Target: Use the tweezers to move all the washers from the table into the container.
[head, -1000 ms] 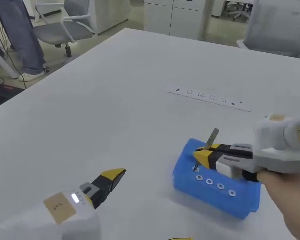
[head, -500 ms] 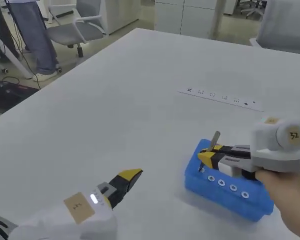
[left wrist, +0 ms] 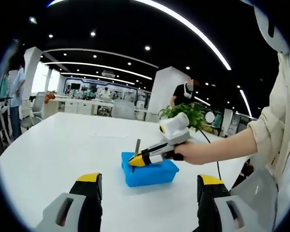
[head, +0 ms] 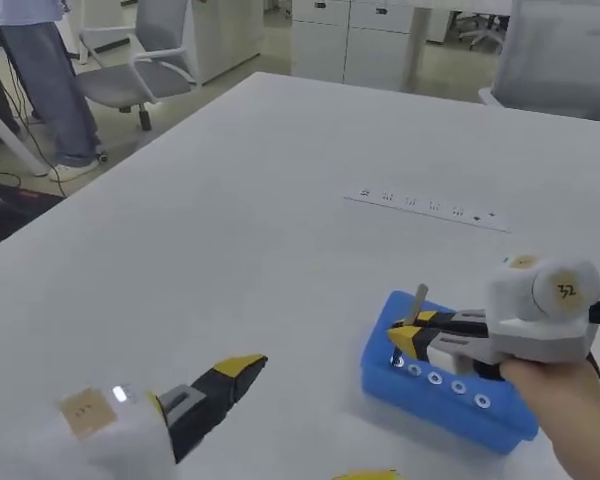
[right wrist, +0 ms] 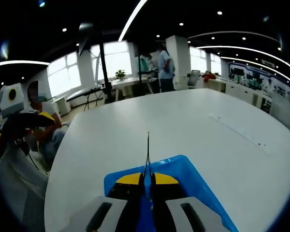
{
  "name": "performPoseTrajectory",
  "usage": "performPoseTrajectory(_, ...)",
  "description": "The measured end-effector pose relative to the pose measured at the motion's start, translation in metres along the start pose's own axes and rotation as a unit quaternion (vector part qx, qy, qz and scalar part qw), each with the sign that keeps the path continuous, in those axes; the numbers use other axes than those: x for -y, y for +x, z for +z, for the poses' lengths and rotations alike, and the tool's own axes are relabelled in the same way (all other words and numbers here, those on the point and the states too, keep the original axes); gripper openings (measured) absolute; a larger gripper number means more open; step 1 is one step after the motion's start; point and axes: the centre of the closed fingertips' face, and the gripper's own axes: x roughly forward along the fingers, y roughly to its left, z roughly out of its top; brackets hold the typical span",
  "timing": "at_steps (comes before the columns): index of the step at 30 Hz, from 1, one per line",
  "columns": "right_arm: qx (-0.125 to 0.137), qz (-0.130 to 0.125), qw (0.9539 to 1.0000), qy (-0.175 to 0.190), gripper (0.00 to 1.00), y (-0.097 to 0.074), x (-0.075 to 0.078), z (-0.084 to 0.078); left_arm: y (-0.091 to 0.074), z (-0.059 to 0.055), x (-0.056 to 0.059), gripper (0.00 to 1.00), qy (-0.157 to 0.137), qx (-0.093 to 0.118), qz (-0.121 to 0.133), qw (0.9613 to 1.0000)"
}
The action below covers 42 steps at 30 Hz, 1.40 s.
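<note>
A blue container (head: 500,425) lies on the white table (head: 280,200), with a row of several washers (head: 435,377) inside. My right gripper (head: 408,338) hovers over the container's left end, shut on the metal tweezers (head: 417,302). Their points dip down into the container near the washers. In the right gripper view the jaws are closed on the tweezers (right wrist: 147,152) above the container (right wrist: 188,171). My left gripper (head: 242,366) hangs open at the front left, apart from the container. From the left gripper view, its open gripper (left wrist: 149,178) faces the container (left wrist: 152,175) and the right gripper (left wrist: 152,155).
A built-in socket strip (head: 425,208) crosses the table beyond the container. Office chairs (head: 150,60) and cabinets stand past the far edge. A person's hand (head: 565,410) holds the right gripper. A small yellow thing (head: 365,475) peeks in at the bottom edge.
The head view has shifted. The right gripper still holds the tweezers over the container's left end, and the left gripper stays open at the front left.
</note>
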Motion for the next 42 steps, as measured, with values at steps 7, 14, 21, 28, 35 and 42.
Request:
performPoseTrajectory(7, 0.037, 0.008, 0.9990, -0.021, 0.04, -0.019, -0.018, 0.023, -0.007, 0.019, -0.013, 0.66, 0.017, -0.008, -0.041, 0.9990)
performPoseTrajectory(14, 0.077, 0.018, 0.9960, -0.043, 0.04, -0.047, -0.048, 0.044, 0.001, 0.031, 0.008, 0.50, -0.008, -0.008, -0.129, 0.9916)
performPoseTrajectory(21, 0.090, 0.031, 0.9941, -0.053, 0.04, -0.071, -0.084, 0.043, 0.011, 0.034, 0.026, 0.44, 0.008, -0.019, -0.181, 0.9833)
performPoseTrajectory(28, 0.075, 0.070, 0.9929, -0.061, 0.03, -0.086, -0.123, 0.028, 0.015, 0.035, 0.050, 0.35, 0.039, -0.038, -0.244, 0.9683)
performPoseTrajectory(35, 0.047, 0.092, 0.9915, -0.079, 0.04, -0.097, -0.152, 0.009, 0.013, 0.031, 0.077, 0.24, 0.073, -0.063, -0.302, 0.9483)
performPoseTrajectory(42, 0.003, 0.108, 0.9888, -0.103, 0.04, -0.101, -0.169, -0.018, 0.012, 0.016, 0.101, 0.12, 0.141, -0.097, -0.360, 0.9171)
